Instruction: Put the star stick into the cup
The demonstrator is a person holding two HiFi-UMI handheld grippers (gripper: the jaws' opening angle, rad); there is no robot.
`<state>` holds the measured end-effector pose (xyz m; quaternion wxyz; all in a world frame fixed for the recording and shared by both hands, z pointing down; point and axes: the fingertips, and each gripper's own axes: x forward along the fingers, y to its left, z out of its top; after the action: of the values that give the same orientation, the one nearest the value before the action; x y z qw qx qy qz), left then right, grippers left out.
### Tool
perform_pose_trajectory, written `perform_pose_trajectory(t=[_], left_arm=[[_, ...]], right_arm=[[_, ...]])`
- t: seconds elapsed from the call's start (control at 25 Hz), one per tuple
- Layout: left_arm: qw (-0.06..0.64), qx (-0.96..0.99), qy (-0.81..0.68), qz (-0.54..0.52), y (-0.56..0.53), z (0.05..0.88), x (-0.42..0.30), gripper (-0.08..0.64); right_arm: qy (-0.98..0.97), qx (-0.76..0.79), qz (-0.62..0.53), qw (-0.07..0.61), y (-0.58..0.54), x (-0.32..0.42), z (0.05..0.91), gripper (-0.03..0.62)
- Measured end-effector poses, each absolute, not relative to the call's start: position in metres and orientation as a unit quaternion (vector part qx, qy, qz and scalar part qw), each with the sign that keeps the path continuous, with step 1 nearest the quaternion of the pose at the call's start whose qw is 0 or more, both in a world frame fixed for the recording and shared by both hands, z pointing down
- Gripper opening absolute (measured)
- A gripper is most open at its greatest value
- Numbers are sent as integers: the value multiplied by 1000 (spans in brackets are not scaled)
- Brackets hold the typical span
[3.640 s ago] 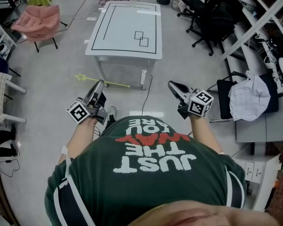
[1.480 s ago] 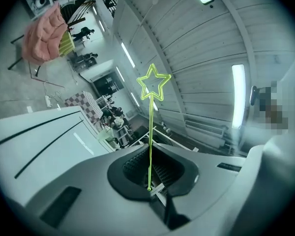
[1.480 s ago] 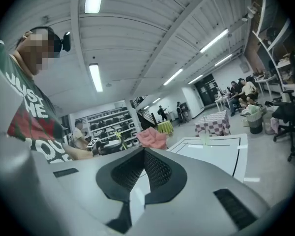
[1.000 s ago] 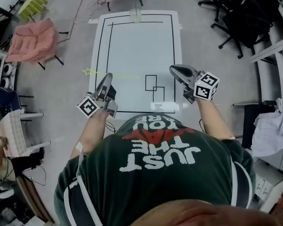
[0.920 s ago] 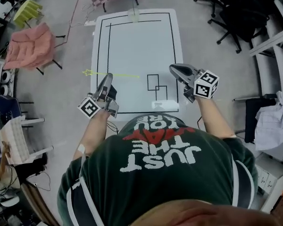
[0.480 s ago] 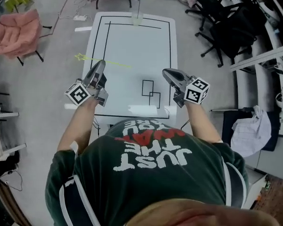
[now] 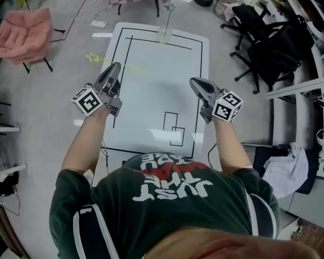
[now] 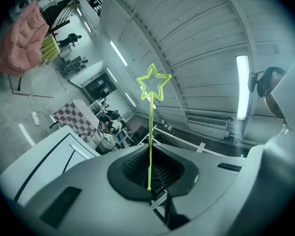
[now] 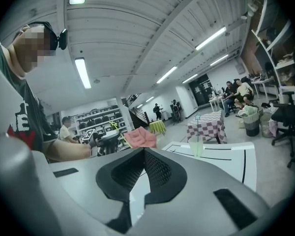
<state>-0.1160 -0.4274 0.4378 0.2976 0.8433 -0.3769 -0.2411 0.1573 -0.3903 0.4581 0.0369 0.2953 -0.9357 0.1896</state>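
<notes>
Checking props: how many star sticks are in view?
2. A yellow-green star stick clamped in the left gripper, and a teal one standing in the cup at the far end of the table. Others may be hidden.

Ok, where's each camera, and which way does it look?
Head view: on the person's head, looking down at the table; shirt, arms, left tool, right tool show.
Left gripper view: on the left tool, looking up along the held star stick; the person's head shows.
Right gripper view: on the right tool, facing the cup across the table; chest and left arm show.
Shared: head view and right gripper view both show the cup.
</notes>
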Motion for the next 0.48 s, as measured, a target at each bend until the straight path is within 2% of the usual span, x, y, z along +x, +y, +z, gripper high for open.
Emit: perform_pose_trajectory(t=[0.48], left_arm=[[280,857,-372,-221,-585,473,-86,20]], right_arm=[[-934,312,172,19,-523,171,489,34]])
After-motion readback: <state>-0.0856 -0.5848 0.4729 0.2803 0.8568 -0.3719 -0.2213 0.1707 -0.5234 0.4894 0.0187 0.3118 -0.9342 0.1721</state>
